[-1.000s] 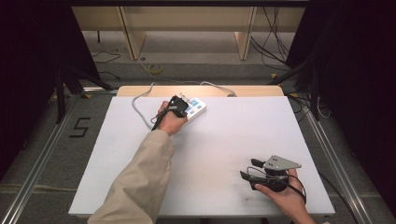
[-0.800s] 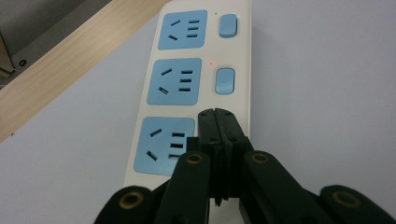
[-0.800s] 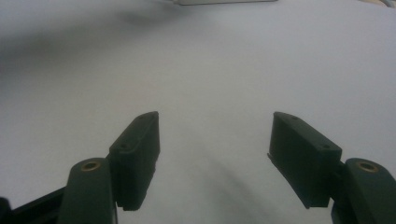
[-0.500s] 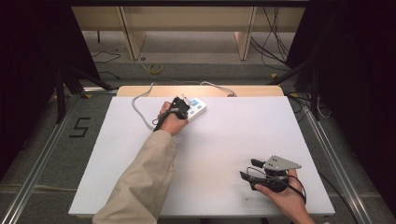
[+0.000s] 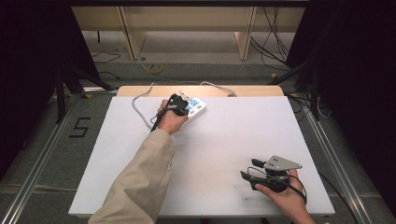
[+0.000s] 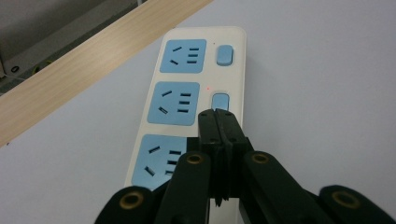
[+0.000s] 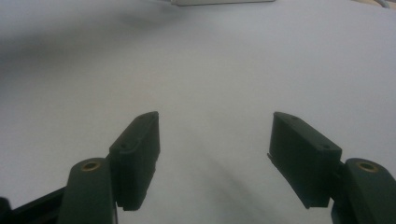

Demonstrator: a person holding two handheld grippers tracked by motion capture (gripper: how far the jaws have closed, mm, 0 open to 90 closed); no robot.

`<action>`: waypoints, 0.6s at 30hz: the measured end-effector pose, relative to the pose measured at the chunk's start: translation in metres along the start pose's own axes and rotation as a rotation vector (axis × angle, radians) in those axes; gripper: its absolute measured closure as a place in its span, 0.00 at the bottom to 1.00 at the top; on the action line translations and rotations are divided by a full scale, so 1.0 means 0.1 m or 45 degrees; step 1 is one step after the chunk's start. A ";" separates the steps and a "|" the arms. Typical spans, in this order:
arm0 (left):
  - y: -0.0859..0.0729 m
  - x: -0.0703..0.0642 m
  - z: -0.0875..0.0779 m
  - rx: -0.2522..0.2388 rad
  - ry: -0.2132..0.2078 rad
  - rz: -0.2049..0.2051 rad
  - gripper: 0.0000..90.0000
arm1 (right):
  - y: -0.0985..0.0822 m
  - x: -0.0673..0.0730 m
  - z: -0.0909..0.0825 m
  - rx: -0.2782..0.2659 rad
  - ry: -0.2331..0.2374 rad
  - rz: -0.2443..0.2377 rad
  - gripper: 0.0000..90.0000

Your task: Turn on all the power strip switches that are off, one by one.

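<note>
White table (image 5: 224, 140), power strip (image 6: 196, 88) (LED lit), left tongs (image 6: 218, 122) closed over switch (image 6: 220, 101), right tongs (image 7: 215, 158) apart

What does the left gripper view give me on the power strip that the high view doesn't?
Left gripper view alone: the power strip's blue switches, a small red light lit beside the middle switch, and the left hand-held gripper shut with its tips at that switch. High view alone: the strip's cord and the right hand-held gripper, open, near the table's front. Both: the strip by the far edge.
</note>
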State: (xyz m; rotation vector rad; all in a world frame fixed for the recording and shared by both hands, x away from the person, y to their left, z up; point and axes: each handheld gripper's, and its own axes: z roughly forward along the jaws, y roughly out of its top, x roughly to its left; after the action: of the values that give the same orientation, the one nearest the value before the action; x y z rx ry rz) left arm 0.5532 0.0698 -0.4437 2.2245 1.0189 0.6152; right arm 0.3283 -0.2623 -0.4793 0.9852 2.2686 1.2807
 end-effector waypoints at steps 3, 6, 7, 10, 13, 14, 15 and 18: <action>0.01 0.02 -0.01 0.048 -0.006 0.002 1.00 | 0.01 0.00 0.01 0.001 0.000 0.000 0.38; -0.02 0.02 0.02 0.096 -0.020 -0.009 1.00 | 0.01 0.00 0.01 -0.004 0.003 -0.010 0.38; -0.03 0.02 0.03 0.105 -0.029 -0.003 1.00 | 0.01 0.00 0.01 -0.004 0.004 -0.009 0.38; -0.02 0.02 0.06 0.108 -0.022 -0.010 1.00 | 0.01 0.01 0.02 -0.002 0.007 -0.006 0.38; -0.03 0.05 0.06 0.107 -0.022 -0.024 1.00 | 0.01 0.00 0.02 0.000 0.008 -0.004 0.38; -0.03 0.05 0.06 0.105 -0.027 -0.028 1.00 | 0.01 0.00 0.02 0.000 0.009 -0.004 0.38; -0.03 0.06 0.06 0.104 -0.028 -0.028 1.00 | 0.01 0.00 0.02 0.001 0.007 -0.002 0.38; -0.03 0.05 0.07 0.106 -0.039 -0.030 1.00 | 0.01 0.00 0.02 0.002 0.006 -0.004 0.38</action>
State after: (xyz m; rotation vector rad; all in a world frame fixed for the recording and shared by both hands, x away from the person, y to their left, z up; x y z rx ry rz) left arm 0.5588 0.0736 -0.4498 2.2834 1.0720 0.5357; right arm 0.3298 -0.2609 -0.4793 0.9800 2.2739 1.2820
